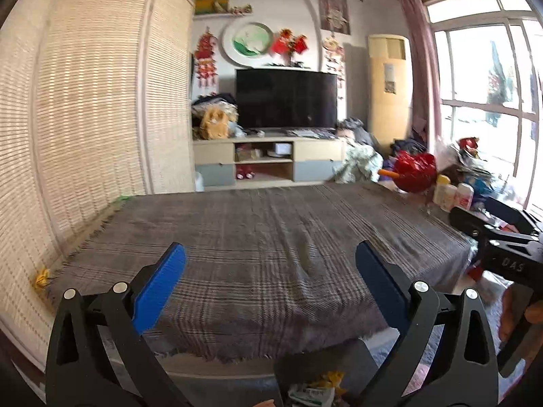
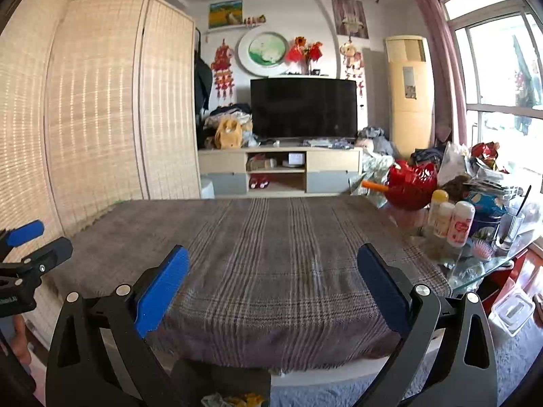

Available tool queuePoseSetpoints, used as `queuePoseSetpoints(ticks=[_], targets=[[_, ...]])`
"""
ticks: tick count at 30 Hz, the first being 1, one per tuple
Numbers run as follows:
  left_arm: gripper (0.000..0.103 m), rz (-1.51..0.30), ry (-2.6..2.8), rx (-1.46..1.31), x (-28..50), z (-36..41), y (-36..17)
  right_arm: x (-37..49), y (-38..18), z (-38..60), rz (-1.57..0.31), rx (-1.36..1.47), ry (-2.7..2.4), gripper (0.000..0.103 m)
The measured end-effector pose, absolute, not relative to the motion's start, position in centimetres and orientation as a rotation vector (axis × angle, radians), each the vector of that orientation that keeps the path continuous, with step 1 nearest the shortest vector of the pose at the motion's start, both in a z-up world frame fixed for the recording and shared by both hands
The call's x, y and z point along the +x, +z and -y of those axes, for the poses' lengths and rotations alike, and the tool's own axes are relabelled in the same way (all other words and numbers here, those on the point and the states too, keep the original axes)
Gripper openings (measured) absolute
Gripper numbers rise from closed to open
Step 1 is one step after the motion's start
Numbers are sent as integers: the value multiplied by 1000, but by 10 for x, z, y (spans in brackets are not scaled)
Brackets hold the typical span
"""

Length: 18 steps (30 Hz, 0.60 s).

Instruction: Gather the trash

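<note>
Trash (image 1: 317,390), crumpled white-and-yellow wrappers in a dark bin at six o'clock below the plaid-covered table (image 1: 258,237), looks light, soft and crushable, best pinched at a bunched fold, as left tool (image 1: 271,261) and right tool (image 2: 273,264) both gape empty.

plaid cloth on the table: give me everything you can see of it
The grey-brown plaid woven cloth covers the whole low table top. Darker and paler stripes cross in a check. It lies flat, with faint creases. Its near edge hangs over the front and ends in a short frayed fringe, and the left edge is fringed too. Nothing rests on its middle. At its right edge stand white and yellow plastic bottles. Both open claws hover above it, not touching.
</note>
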<state>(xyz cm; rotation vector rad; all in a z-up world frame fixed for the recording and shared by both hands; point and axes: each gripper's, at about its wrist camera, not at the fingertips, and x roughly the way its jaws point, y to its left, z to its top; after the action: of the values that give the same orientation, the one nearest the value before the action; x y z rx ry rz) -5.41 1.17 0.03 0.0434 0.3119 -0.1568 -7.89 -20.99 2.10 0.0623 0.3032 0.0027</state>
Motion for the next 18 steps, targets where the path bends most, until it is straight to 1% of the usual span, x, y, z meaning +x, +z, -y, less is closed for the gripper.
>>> queuePoseSetpoints(ticks=[5,13,18], targets=[[95,-279,-116,25,-61,-19,-6,-84,19,203,-271,36,-26,100],[95,-290,-80,37,-56,-31,-16,-83,10,196,-275,46,-46,100],[95,-329,-77,43,-45,-34,-26,-80,2,198,-291,78,-58,100]])
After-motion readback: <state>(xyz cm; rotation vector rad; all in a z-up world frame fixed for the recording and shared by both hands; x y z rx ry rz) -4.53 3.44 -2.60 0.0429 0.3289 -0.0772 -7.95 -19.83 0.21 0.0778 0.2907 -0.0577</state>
